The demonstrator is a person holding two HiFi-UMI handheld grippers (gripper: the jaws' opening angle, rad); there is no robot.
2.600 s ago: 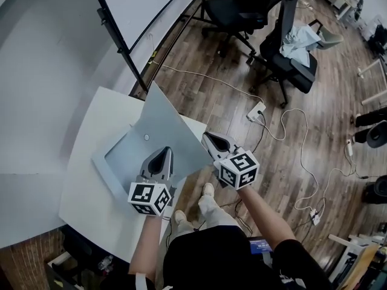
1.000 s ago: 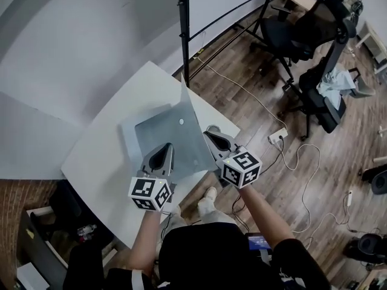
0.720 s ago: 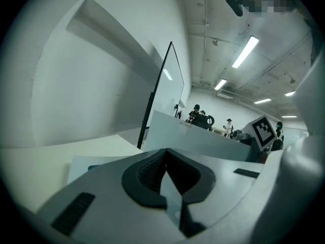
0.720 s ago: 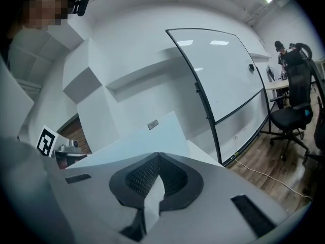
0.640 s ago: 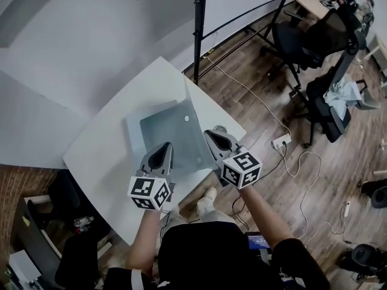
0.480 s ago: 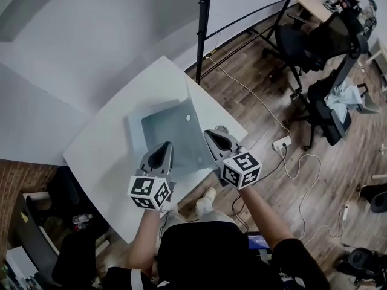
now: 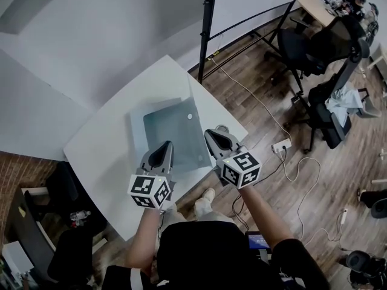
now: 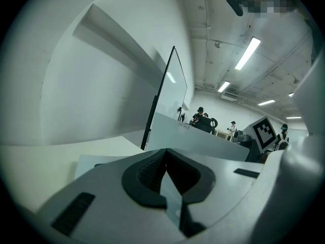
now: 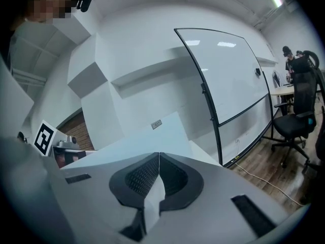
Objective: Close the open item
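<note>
A silver laptop (image 7: 175,135) stands open on the white table (image 7: 106,156), its lid raised with the back facing me and its base (image 7: 136,125) showing at the left. My left gripper (image 7: 164,147) hovers over the lid's near left part, jaws shut on nothing. My right gripper (image 7: 211,134) hangs by the lid's right edge, also shut and empty. In the left gripper view the lid (image 8: 203,141) rises just beyond the closed left gripper (image 8: 165,152). In the right gripper view the lid (image 9: 152,136) fills the space behind the closed right gripper (image 9: 159,156).
A whiteboard on a black stand (image 7: 208,17) stands past the table's far corner. Office chairs (image 7: 329,71) and cables with a power strip (image 7: 279,145) lie on the wood floor to the right. A white wall runs behind the table.
The head view has swung, so the table and laptop sit more to the left and upright in frame. Both grippers hold the same shut pose by the lid.
</note>
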